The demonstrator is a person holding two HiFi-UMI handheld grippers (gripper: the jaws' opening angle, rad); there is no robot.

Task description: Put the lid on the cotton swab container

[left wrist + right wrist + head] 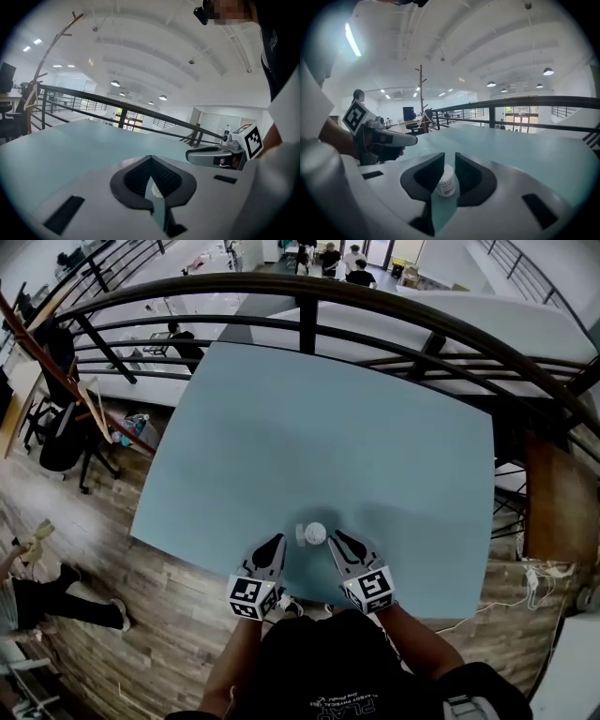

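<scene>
Right gripper view: my right gripper (pixel 450 161), barely parted, sits just before the cotton swab container (pixel 446 183), my left gripper (pixel 150 161) pinched together, so that narrow gap could knock it over.

Mezzanine workspace above an open-plan office.
A pale blue table (pixel 356 427) stands on wood-plank floor (pixel 84 549). Just beyond the table curves a black metal railing (pixel 309 296). Left of the table are a black office chair (pixel 58 442) and a wooden coat stand (pixel 421 89). Above it is a white vaulted ceiling (pixel 154 51) with round lamps (pixel 548 71).
</scene>
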